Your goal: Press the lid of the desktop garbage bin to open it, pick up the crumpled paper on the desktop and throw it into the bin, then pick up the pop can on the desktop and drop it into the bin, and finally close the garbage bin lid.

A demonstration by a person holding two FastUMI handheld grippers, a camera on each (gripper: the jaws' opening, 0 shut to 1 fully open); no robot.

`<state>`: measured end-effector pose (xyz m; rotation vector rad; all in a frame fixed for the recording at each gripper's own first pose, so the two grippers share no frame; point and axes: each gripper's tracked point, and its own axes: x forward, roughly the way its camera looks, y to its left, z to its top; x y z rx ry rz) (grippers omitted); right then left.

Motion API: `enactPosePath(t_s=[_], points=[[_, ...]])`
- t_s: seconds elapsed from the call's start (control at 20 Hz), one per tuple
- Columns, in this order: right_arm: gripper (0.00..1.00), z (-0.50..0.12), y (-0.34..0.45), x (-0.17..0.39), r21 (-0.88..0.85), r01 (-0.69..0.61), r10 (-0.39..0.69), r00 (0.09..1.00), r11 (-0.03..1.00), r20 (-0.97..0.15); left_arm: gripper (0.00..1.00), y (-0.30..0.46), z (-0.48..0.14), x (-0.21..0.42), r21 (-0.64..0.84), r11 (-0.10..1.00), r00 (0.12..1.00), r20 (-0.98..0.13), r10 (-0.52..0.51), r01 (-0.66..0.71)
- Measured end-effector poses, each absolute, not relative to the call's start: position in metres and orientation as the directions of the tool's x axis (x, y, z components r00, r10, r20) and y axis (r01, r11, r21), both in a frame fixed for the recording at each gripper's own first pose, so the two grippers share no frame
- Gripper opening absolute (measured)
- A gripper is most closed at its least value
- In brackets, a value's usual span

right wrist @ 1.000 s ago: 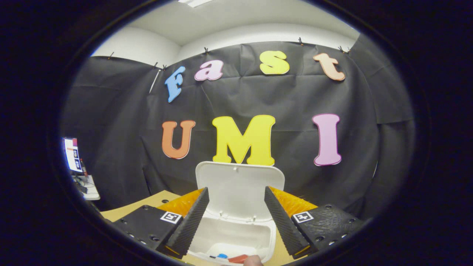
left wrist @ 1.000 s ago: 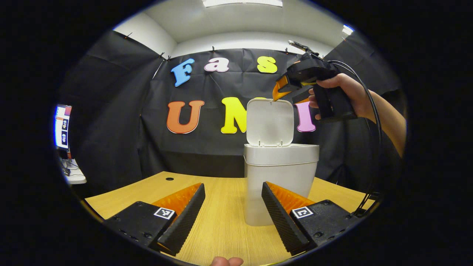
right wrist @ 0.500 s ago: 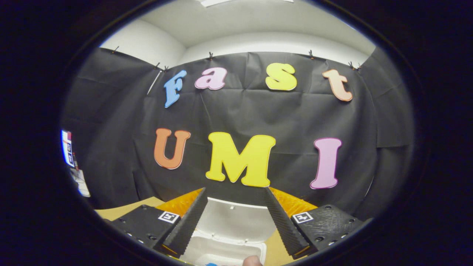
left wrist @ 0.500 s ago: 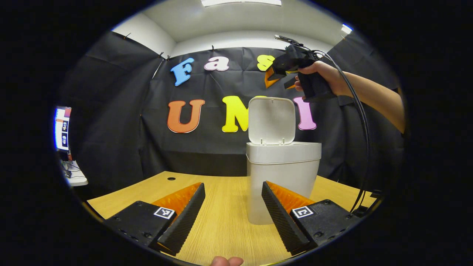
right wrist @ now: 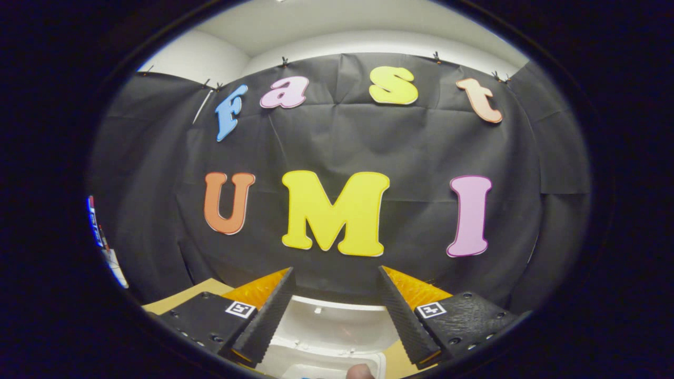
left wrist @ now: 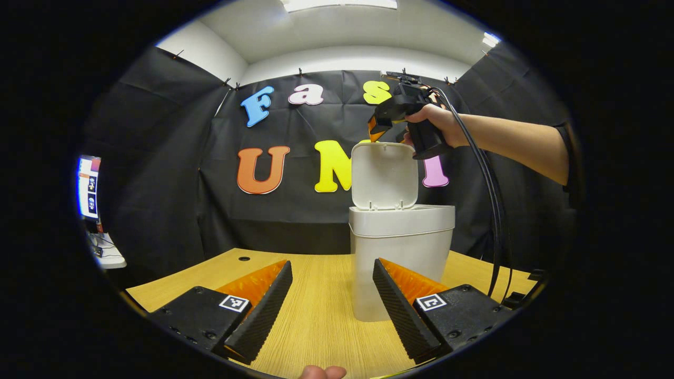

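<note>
A white garbage bin (left wrist: 400,252) stands on the wooden desk (left wrist: 316,316) with its lid (left wrist: 383,175) raised upright. My left gripper (left wrist: 333,287) hovers low over the desk in front of the bin, open and holding nothing. In the left gripper view a person's hand holds my right gripper (left wrist: 375,126) above the lid's top edge. Seen from the right gripper view, that right gripper (right wrist: 334,295) is open and empty, with the lid's (right wrist: 337,323) inner face just below its fingers. The bin's opening (right wrist: 326,366) shows at the bottom edge.
A bare forearm (left wrist: 511,142) and a black cable (left wrist: 495,210) reach in from the right of the bin. A monitor (left wrist: 88,187) and a small white table (left wrist: 105,252) stand at the far left. A round hole (left wrist: 243,258) sits in the desk's far left part.
The right gripper has risen from beside the lid and moved farther back and left, now over the lid's top edge. The left gripper has hardly moved. The lid stays upright.
</note>
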<state>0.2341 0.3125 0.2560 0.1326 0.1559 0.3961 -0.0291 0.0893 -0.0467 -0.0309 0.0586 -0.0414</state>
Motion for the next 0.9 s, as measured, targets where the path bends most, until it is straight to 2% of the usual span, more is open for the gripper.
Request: enactPosePath(t_s=[0.15,0.2,0.5,0.7,0.9], points=[[0.95,0.253,0.312,0.235,0.196,-0.374,0.403,0.905,0.906,-0.138,0.99,0.089,-0.046,-0.030,-0.025,0.999,0.997,-0.060,-0.043,0.042],[0.98,0.252,0.311,0.233,0.208,-0.377,0.410,0.901,0.903,-0.145,0.99,0.090,-0.046,-0.030,-0.023,0.999,0.997,-0.060,-0.041,0.040],[0.97,0.241,0.310,0.217,0.263,-0.394,0.446,0.876,0.881,-0.184,0.99,0.087,-0.044,-0.032,-0.007,0.999,0.997,-0.055,-0.046,0.045],[0.99,0.205,0.318,0.188,0.247,-0.428,0.487,0.826,0.869,-0.284,0.99,0.085,-0.047,-0.030,0.016,0.999,0.997,-0.060,-0.045,0.046],[0.95,0.188,0.322,0.150,0.256,-0.470,0.529,0.805,0.845,-0.268,0.99,0.083,-0.051,-0.028,0.002,0.999,0.997,-0.068,-0.049,0.049]])
